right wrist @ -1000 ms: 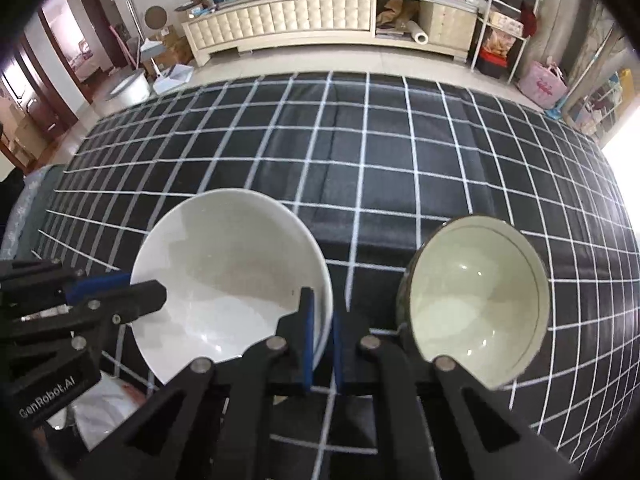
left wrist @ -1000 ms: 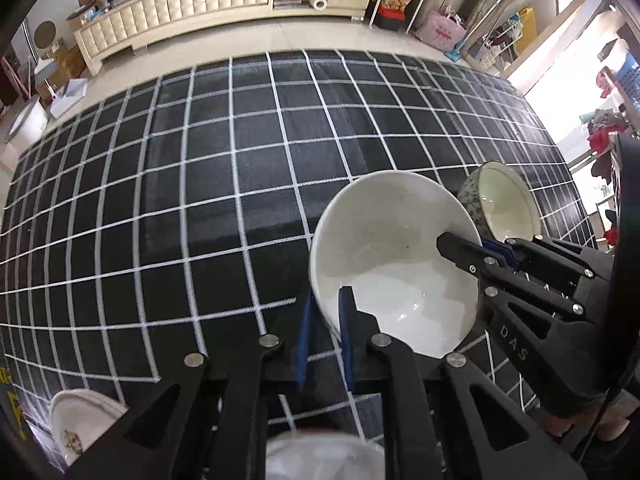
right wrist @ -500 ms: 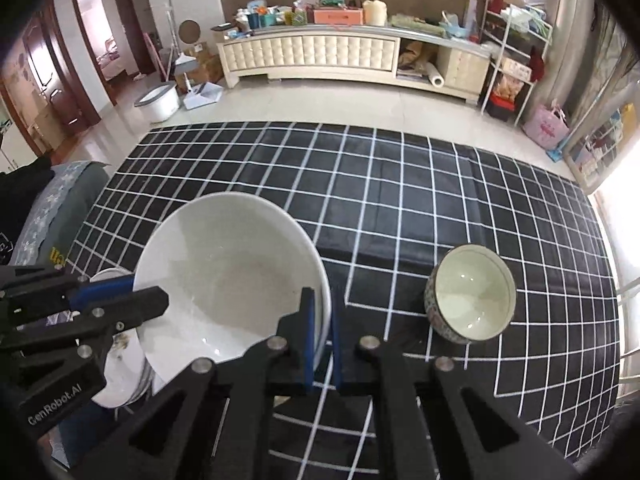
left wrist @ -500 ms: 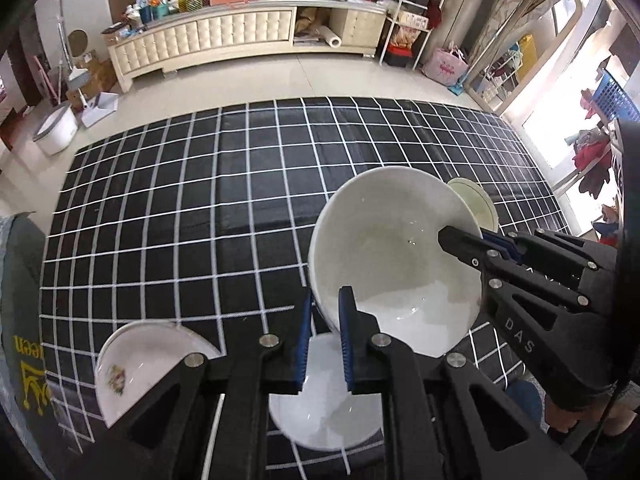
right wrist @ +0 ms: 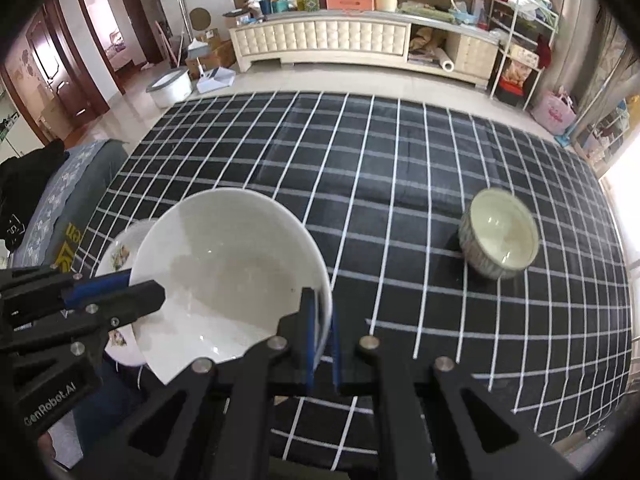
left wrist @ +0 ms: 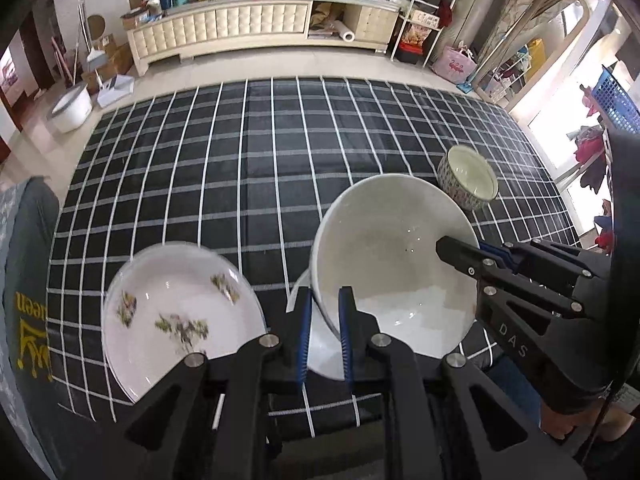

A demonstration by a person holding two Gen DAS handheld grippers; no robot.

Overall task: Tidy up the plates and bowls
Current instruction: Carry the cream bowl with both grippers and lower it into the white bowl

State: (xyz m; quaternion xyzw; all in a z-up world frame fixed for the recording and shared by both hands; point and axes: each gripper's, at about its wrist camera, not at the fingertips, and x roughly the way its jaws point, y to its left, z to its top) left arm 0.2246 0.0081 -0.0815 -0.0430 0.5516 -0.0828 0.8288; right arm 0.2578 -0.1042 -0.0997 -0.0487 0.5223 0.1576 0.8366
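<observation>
Both grippers hold one large white bowl (left wrist: pixel 392 256) in the air above the checked table. My left gripper (left wrist: pixel 324 332) is shut on its near left rim. My right gripper (right wrist: pixel 322 340) is shut on the opposite rim, and shows in the left wrist view (left wrist: pixel 476 252). The bowl also shows in the right wrist view (right wrist: pixel 228 276). Under it lies a white dish (left wrist: pixel 316 348), mostly hidden. A flowered plate (left wrist: pixel 176 312) lies at the near left of the table. A small patterned bowl (left wrist: pixel 468 184) stands at the right, also in the right wrist view (right wrist: pixel 498 240).
The table has a black cloth with white lines (left wrist: pixel 248 168). A grey chair or cushion with yellow print (left wrist: pixel 24 320) stands at the left edge. A cream cabinet (left wrist: pixel 260 28) and shelves stand far behind on the floor.
Both grippers have lifted the white bowl up and back toward the near left. The flowered plate and the white dish below have come into view. The patterned bowl now lies farther off.
</observation>
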